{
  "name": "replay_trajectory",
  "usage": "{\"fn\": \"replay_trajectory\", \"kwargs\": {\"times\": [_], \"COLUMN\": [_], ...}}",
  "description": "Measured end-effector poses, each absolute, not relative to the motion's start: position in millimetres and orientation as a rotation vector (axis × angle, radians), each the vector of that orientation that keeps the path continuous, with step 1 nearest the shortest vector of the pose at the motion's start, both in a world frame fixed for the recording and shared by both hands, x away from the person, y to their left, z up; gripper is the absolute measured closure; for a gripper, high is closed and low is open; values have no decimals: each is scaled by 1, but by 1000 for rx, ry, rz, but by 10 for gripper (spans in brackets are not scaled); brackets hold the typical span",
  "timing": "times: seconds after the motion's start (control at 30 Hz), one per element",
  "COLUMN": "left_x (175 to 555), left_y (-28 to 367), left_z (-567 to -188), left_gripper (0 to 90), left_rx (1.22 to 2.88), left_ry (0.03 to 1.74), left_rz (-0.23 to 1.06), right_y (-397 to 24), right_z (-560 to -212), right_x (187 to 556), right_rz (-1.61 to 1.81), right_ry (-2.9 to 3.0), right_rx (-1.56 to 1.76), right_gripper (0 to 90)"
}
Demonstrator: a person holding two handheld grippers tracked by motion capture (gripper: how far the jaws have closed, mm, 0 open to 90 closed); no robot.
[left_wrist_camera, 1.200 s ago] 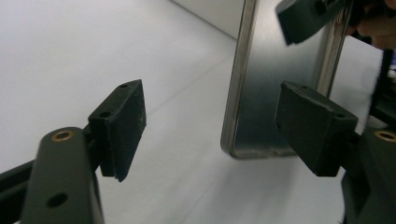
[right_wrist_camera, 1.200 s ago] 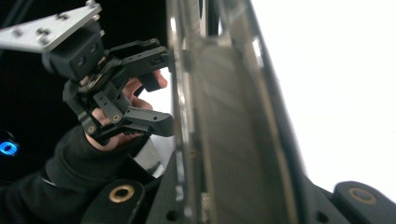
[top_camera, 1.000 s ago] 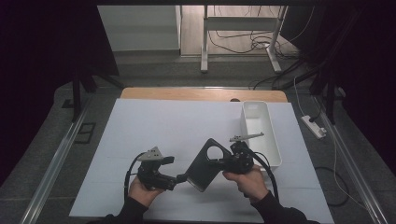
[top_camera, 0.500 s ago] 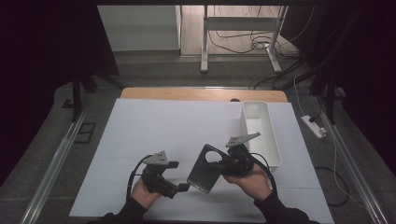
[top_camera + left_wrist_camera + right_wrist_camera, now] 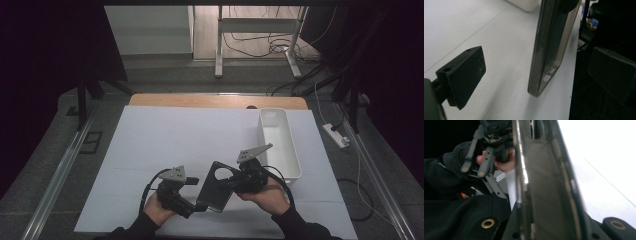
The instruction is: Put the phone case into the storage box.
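1. A dark phone case [image 5: 216,186] is held up over the near part of the white table [image 5: 165,145], tilted, with its round camera cutout toward the far end.
2. The right gripper [image 5: 239,179] is clamped tight on the case's upper end – in the right gripper view the case [image 5: 544,185] runs edge-on straight up between its two black jaws.
3. The left gripper [image 5: 196,206] sits at the case's near lower corner with its jaws spread wide. In the left gripper view the case [image 5: 551,47] stands on edge between the two pads and well clear of the left one – whether the right one touches it I cannot tell.
4. The person's left hand [image 5: 157,210] and right hand [image 5: 267,192] come in from the near edge, both in dark sleeves.
5. A long white tray [image 5: 292,150] lies on the table's right side, just beyond the right gripper and apart from the case.
6. Behind the table, cables [image 5: 260,42] trail across the floor.
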State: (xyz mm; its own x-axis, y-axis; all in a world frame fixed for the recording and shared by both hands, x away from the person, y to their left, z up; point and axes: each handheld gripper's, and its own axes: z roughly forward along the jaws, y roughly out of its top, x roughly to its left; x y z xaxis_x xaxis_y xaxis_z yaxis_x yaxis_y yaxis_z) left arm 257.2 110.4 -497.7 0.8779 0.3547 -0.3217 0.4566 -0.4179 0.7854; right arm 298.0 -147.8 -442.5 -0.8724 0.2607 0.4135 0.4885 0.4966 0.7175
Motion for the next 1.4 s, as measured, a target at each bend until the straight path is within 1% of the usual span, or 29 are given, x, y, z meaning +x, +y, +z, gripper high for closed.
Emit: {"fn": "replay_trajectory", "kwargs": {"times": [0.07,0.17,0.2,0.3,0.33,0.37,0.43,0.5,0.53,0.6,0.67,0.83,0.87,0.97,1.17,1.23,1.27,1.3,1.33,1.4], "left_x": [257,256,256,254,254,254,254,255,256,257,258,257,257,258,256,256,256,256,257,257], "left_y": [109,107,106,103,103,102,103,103,103,103,104,104,104,104,101,100,100,101,101,103], "left_z": [-498,-497,-497,-496,-496,-496,-497,-498,-498,-499,-499,-499,-499,-499,-498,-497,-496,-495,-495,-494], "left_gripper": [36,93,93,234,234,270,389,459,516,565,643,744,776,818,843,845,846,847,847,847], "left_rx": [2051,2056,2062,2071,2072,2077,2075,2074,2068,2067,2059,2058,2060,2069,2108,2108,2117,2116,2112,2110], "left_ry": [589,576,559,520,511,513,496,496,480,476,464,448,442,423,389,393,411,422,430,459], "left_rz": [-132,-141,-151,-184,-195,-199,-238,-270,-296,-313,-347,-358,-363,-375,-363,-356,-333,-331,-327,-316], "right_y": [-147,-145,-145,-143,-143,-143,-143,-142,-142,-142,-142,-142,-141,-140,-140,-140,-140,-140,-141,-143], "right_z": [-442,-441,-440,-440,-439,-439,-439,-439,-439,-439,-439,-438,-438,-438,-440,-440,-440,-439,-439,-437], "right_x": [297,295,295,294,293,293,293,293,292,292,292,291,291,290,292,292,292,292,292,294], "right_rz": [-1316,-1323,-1325,-1331,-1329,-1328,-1326,-1322,-1321,-1320,-1323,-1326,-1328,-1318,-1297,-1304,-1317,-1339,-1352,-1385], "right_ry": [-2481,-2473,-2473,-2459,-2460,-2462,-2458,-2457,-2458,-2457,-2455,-2451,-2446,-2452,-2449,-2449,-2462,-2472,-2487,-2496], "right_rx": [-618,-587,-580,-550,-540,-533,-526,-521,-518,-513,-500,-467,-457,-425,-411,-413,-419,-434,-466,-511], "right_gripper": [848,848,848,849,849,848,849,849,849,849,849,850,850,848,843,821,784,704,664,554]}}
